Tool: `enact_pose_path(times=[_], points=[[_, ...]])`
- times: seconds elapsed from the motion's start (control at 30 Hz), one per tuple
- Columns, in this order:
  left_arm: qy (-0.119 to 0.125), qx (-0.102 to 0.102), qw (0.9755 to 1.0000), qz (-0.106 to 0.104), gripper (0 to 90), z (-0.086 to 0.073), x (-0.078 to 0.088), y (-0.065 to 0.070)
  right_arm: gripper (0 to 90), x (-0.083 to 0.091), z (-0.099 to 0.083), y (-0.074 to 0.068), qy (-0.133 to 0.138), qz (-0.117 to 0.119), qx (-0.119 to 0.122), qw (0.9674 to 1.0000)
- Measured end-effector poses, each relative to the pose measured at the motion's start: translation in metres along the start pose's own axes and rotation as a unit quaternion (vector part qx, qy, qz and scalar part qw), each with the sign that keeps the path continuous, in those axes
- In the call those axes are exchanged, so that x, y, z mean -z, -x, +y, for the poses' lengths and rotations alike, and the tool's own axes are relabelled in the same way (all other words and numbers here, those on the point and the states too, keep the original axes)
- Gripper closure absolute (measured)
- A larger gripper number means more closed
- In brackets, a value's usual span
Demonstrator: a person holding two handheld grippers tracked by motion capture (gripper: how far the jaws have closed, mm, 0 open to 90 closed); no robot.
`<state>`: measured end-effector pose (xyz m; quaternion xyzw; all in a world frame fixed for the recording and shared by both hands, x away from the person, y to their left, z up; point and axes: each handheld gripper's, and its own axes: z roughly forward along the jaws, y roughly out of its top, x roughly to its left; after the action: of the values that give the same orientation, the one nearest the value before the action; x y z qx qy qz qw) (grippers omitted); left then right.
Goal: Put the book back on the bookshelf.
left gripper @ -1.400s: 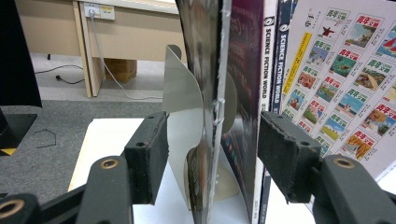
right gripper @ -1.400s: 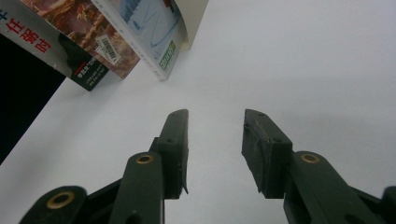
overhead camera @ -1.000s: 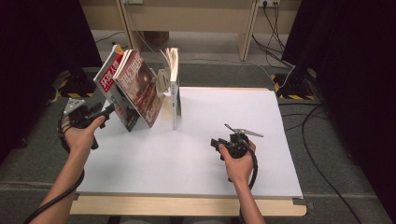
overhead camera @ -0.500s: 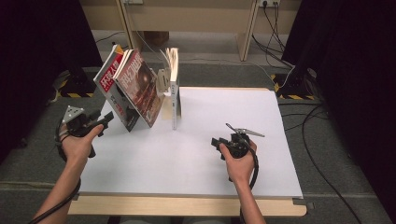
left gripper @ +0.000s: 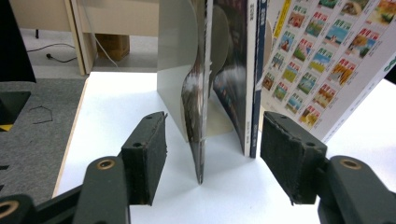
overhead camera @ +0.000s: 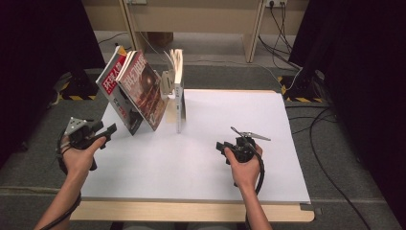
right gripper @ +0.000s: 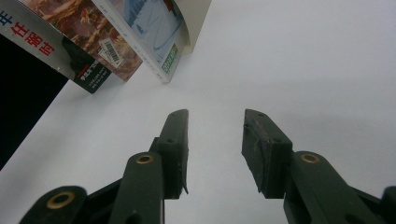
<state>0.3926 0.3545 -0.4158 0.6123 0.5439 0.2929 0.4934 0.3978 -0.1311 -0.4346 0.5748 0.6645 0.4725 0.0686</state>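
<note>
high view: we are looking down on a white table (overhead camera: 201,158) where two magazines (overhead camera: 136,93) are leaning, tilted, against a metal bookend (overhead camera: 167,84), with a thin upright book (overhead camera: 178,91) just on the bookend's other side. we are holding the left gripper (overhead camera: 103,134) off the table's left edge, near the lower corner of the leaning magazines but not touching them, and the right gripper (overhead camera: 221,146) is hanging over bare table, well apart from everything.

left gripper view: we are looking between two jaws standing wide, nothing between the pads. ahead, the magazines (left gripper: 224,70) are standing on their bottom edges, one cover bowing outward, with the pale bookend (left gripper: 175,60) behind. we are judging them light, floppy and glossy, so likely slippery; a grip near the spine, low down, should keep the pages from fanning. a page of small colour pictures (left gripper: 322,51) is slanting in at the right and could be caught by the right-hand jaw.

right gripper view: we are seeing the jaws parted about halfway, empty, over plain white table (right gripper: 299,70). the magazines' lower corners (right gripper: 93,42) are showing at upper left. nothing is lying in the way here; the bookend and the thin book behind the magazines are leaving little room on that side.
</note>
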Motion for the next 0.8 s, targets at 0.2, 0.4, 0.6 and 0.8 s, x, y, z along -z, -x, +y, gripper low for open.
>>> enact_pose_path(times=[0.2,0.4,0.6,0.8], points=[[-0.006,-0.004,1.0,-0.006,39.0,-0.01,0.01,0.001,61.5,0.0,0.0,0.0,0.0,0.0,0.0,1.0],[-0.006,0.002,0.9999,-0.016,38.9,-0.02,0.02,0.005,61.3,0.0,0.0,0.0,0.001,0.001,0.002,1.0],[-0.017,-0.007,0.9997,-0.019,38.7,-0.029,0.026,0.008,61.3,0.0,0.0,0.0,-0.001,0.001,0.0,1.0],[-0.03,-0.008,0.9992,-0.027,38.7,-0.045,0.035,0.009,61.1,-0.001,-0.002,0.0,-0.004,0.001,-0.001,1.0]])
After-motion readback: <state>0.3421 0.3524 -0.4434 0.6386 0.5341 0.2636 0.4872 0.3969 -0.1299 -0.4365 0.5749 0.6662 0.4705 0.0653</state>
